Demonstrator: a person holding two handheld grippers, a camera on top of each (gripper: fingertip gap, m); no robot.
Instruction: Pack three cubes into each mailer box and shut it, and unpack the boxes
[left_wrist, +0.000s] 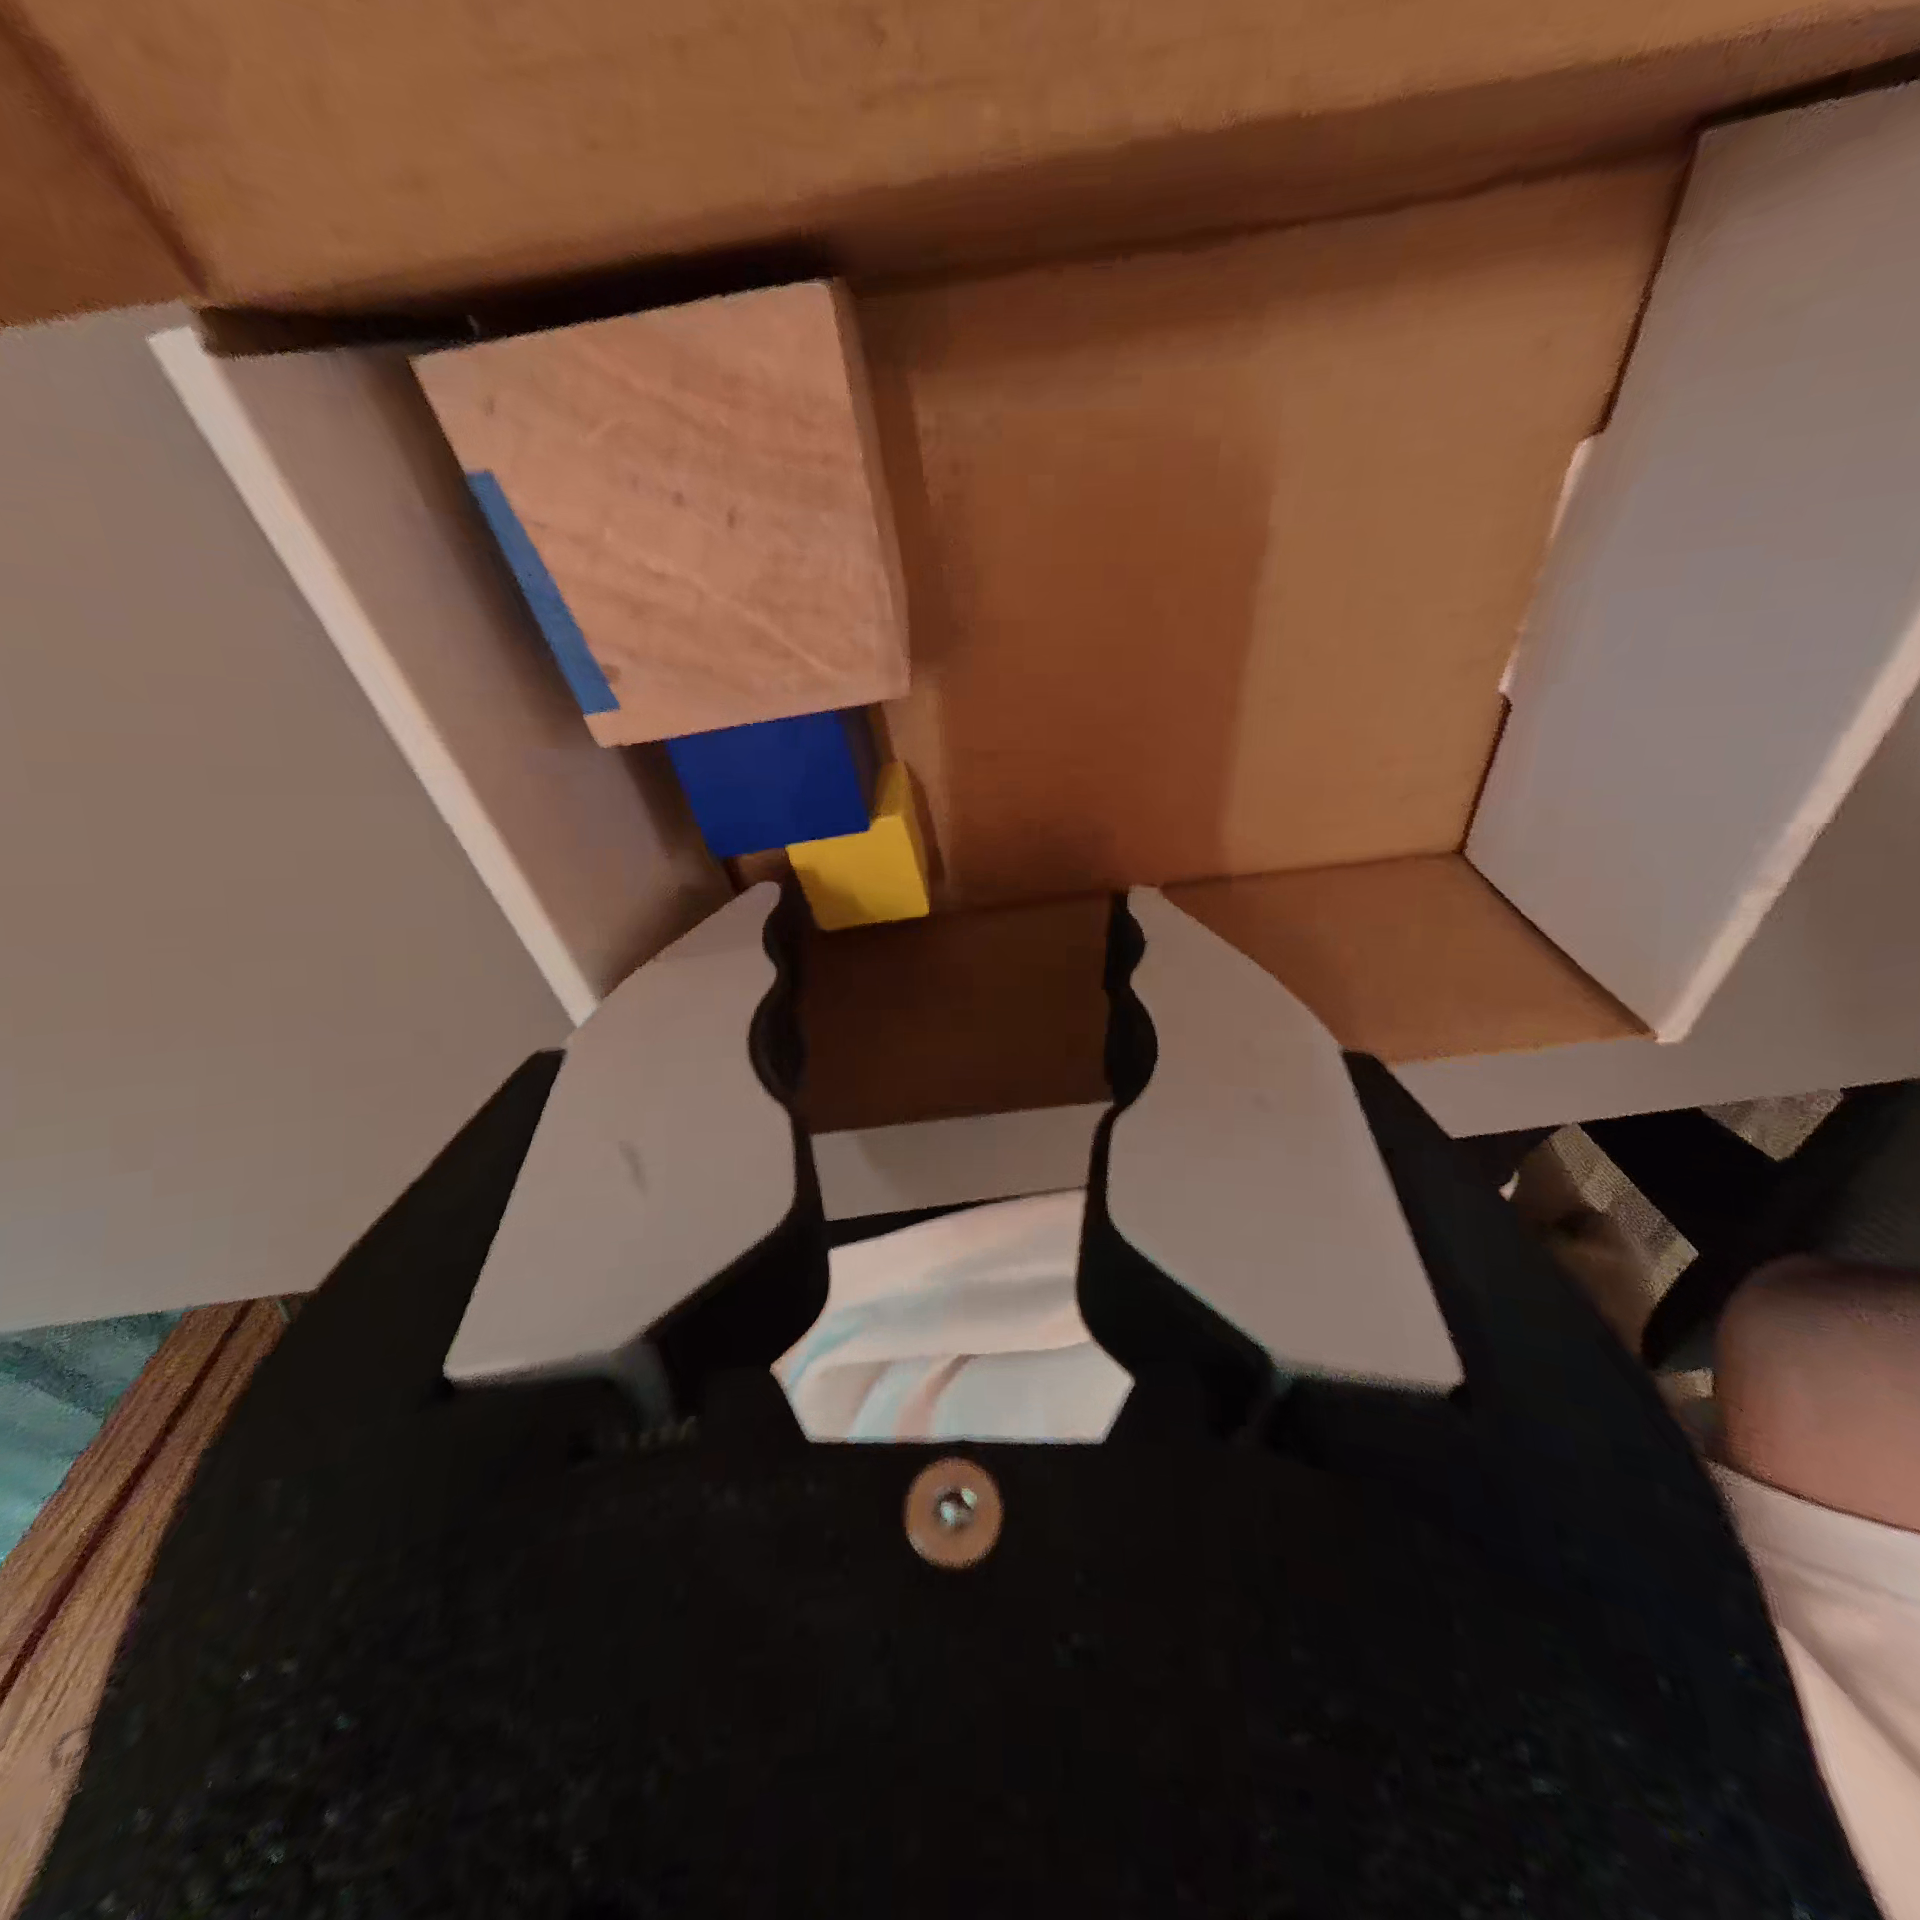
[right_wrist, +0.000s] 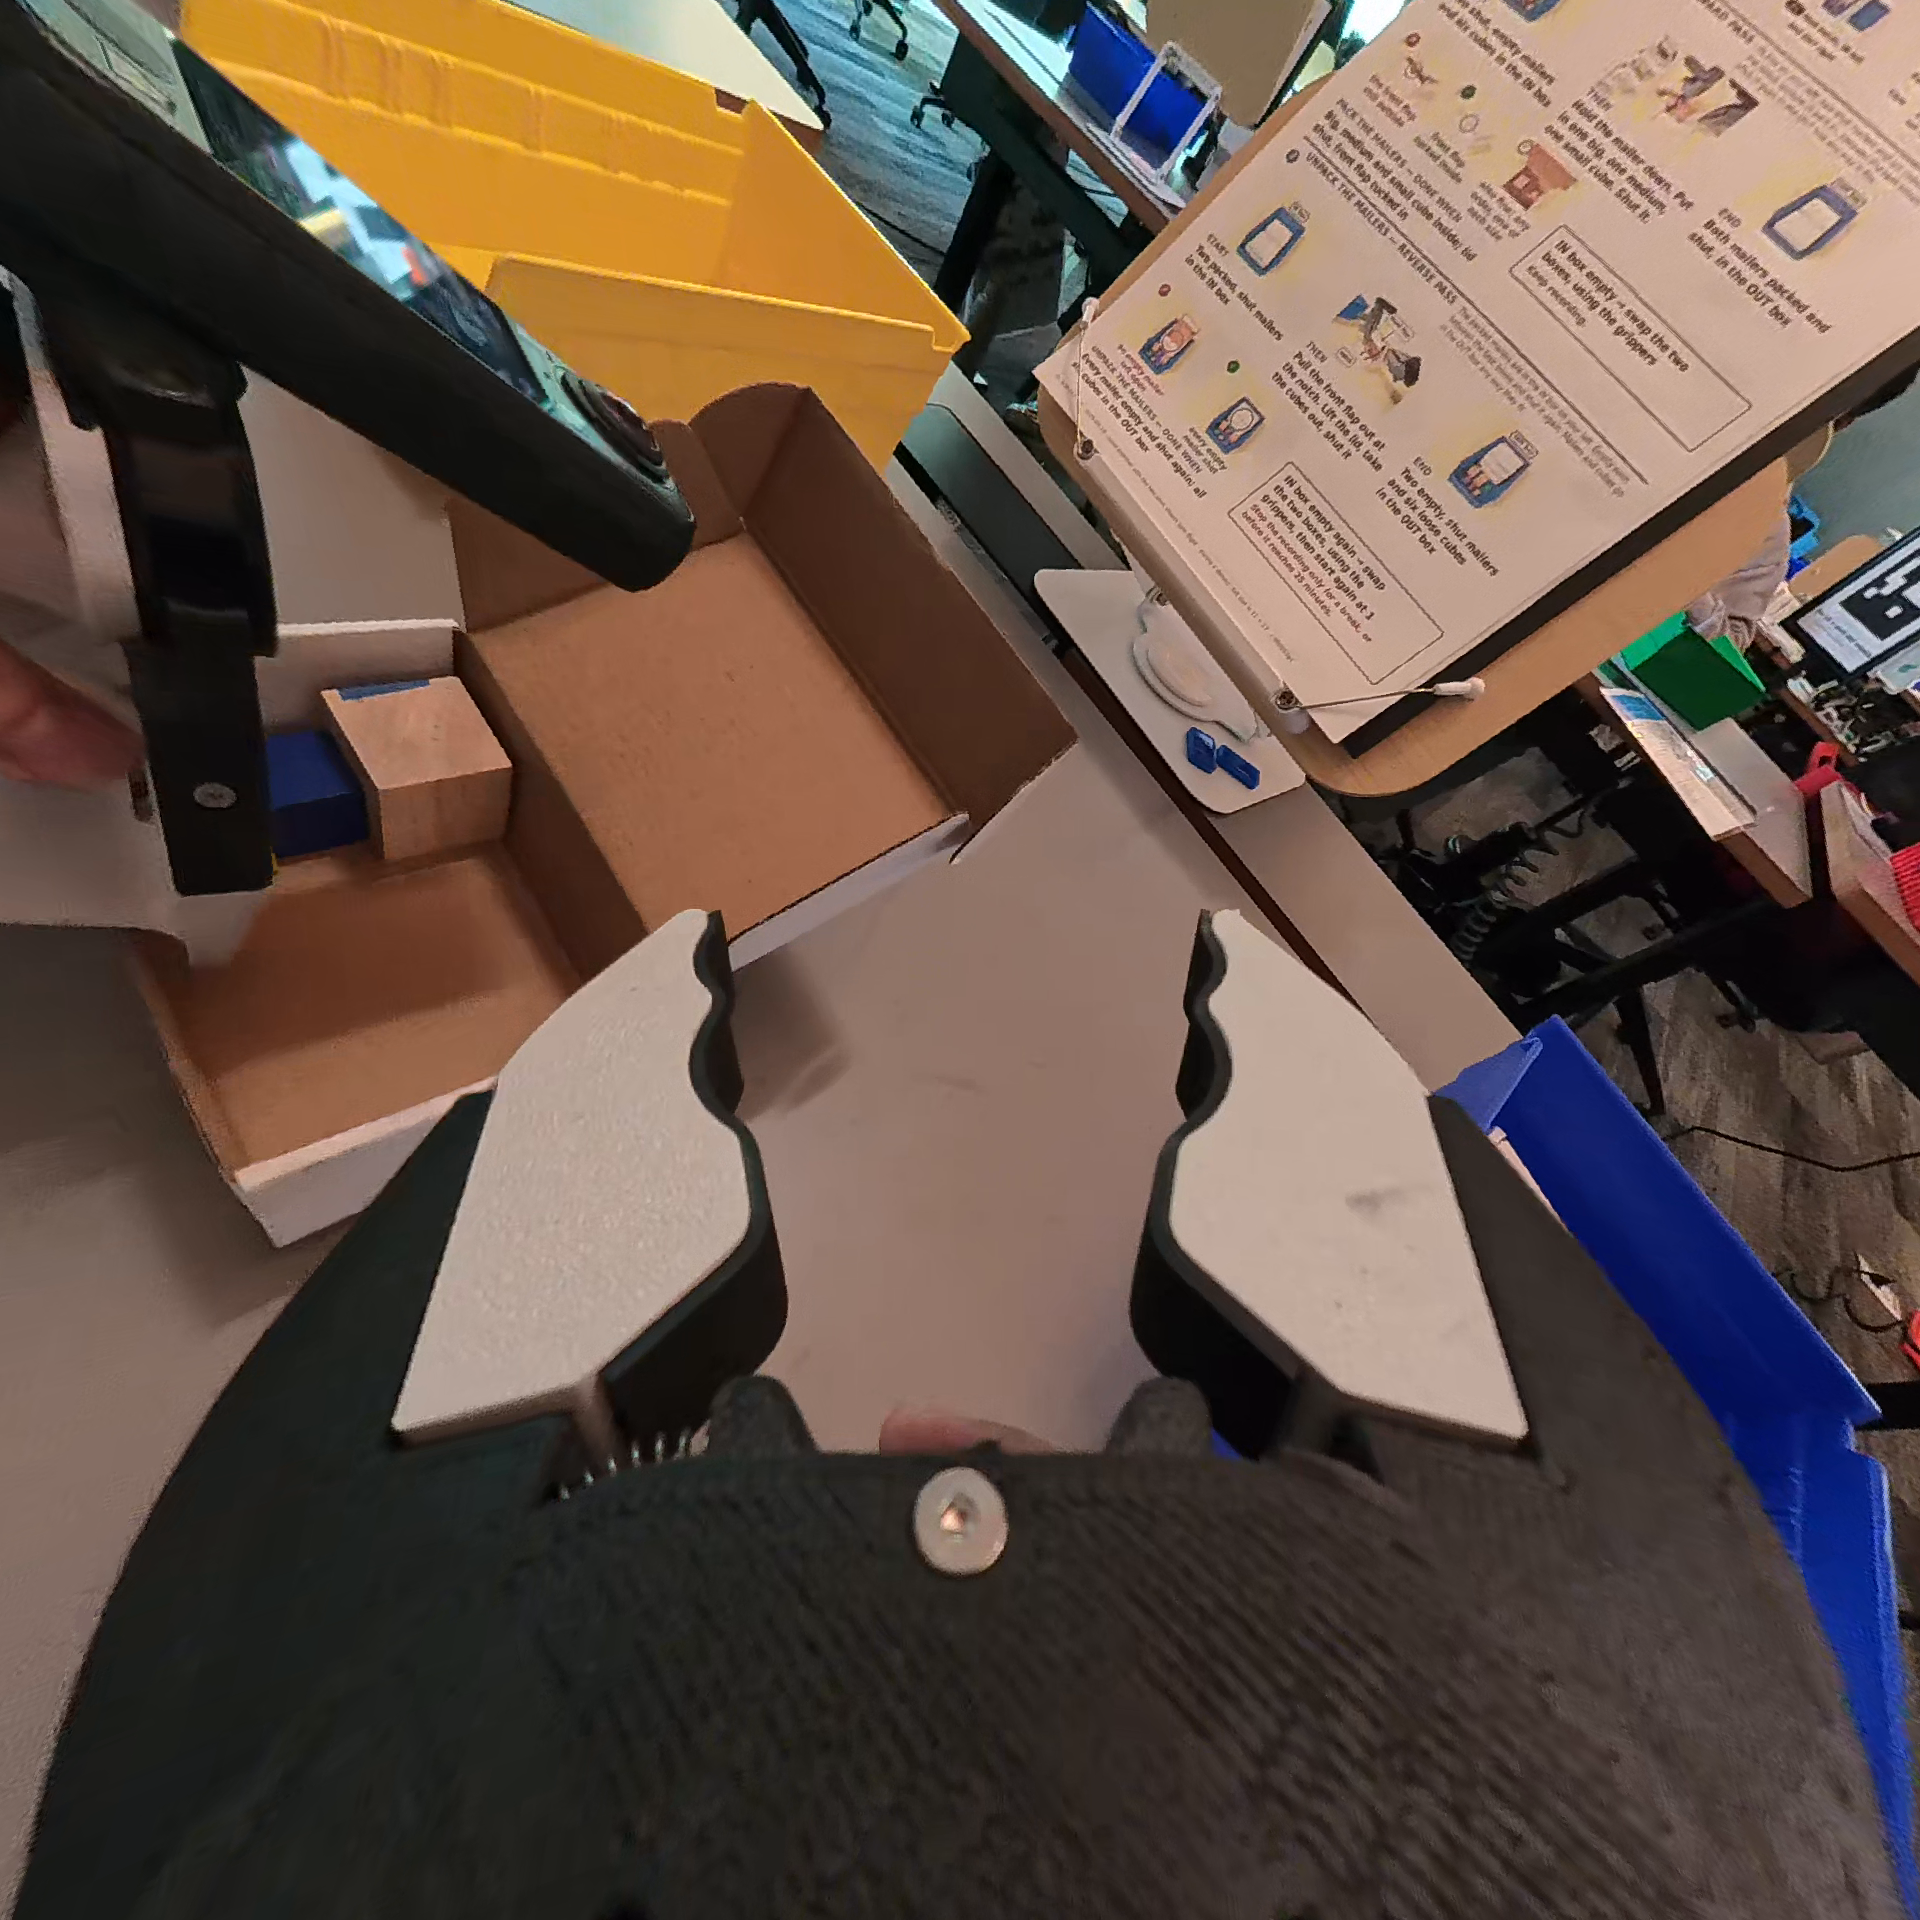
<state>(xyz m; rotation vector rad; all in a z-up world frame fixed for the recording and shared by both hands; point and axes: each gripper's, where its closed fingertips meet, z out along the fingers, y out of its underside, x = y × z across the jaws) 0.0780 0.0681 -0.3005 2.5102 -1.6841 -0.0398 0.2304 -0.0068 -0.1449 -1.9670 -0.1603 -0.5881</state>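
An open white mailer box (left_wrist: 1195, 623) with a brown inside lies below my left gripper (left_wrist: 951, 914). Along its left wall sit a big wooden cube (left_wrist: 665, 509), a blue cube (left_wrist: 774, 779) and a small yellow cube (left_wrist: 862, 862). My left gripper is open and empty, just over the near wall beside the yellow cube. In the right wrist view the box (right_wrist: 343, 1174) lies at the left with its lid (right_wrist: 717, 727) folded back; the wooden cube (right_wrist: 426, 764) and blue cube (right_wrist: 312, 790) show. My right gripper (right_wrist: 961, 935) is open and empty over the table, right of the box.
A yellow bin (right_wrist: 623, 208) stands behind the box and a blue bin (right_wrist: 1662, 1247) at the right table edge. An instruction board (right_wrist: 1507, 312) on a stand is at the far right. The left gripper (right_wrist: 208, 831) and a hand (right_wrist: 52, 727) show over the box's left side. My left tips are roughly 6 centimetres from the wooden cube (right_wrist: 426, 764). My left wrist view (left_wrist: 853, 588) looks at it from another angle.
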